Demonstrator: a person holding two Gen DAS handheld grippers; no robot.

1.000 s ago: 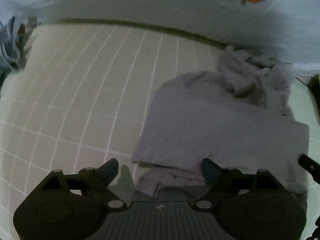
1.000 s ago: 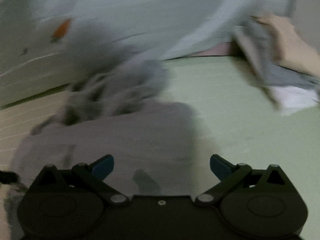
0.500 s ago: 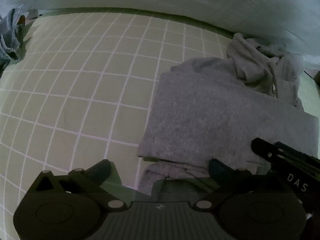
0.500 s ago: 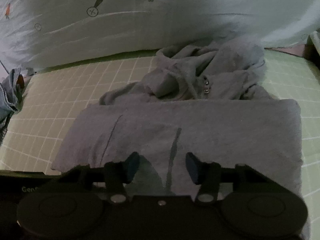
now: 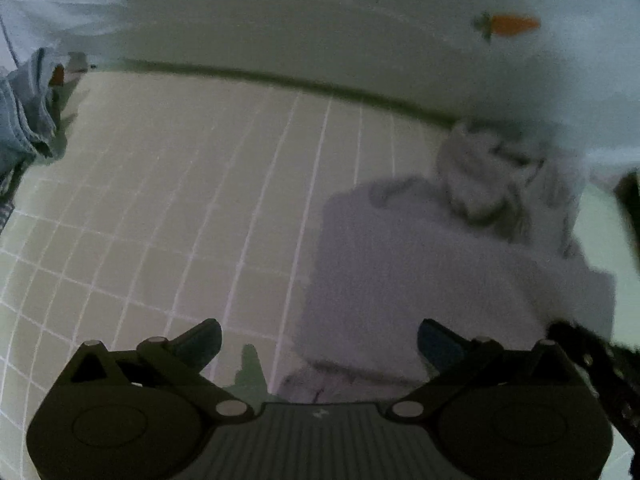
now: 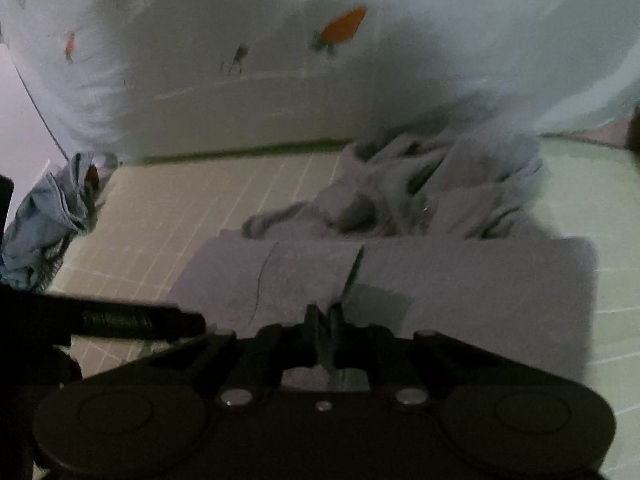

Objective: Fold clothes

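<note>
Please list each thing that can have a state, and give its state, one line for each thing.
Grey cotton hoodie: partly folded, flat body panel in front, hood and sleeves bunched behind.
Blue denim garment: crumpled, unfolded, lying apart on the mat.
Pale green grid-lined mat: spread flat.
Left tongs: wide open, holding nothing.
Right tongs: just closed, pinching the hoodie's near edge.

right gripper [image 6: 326,314] pinched on grey hoodie [image 6: 460,276] near edge
</note>
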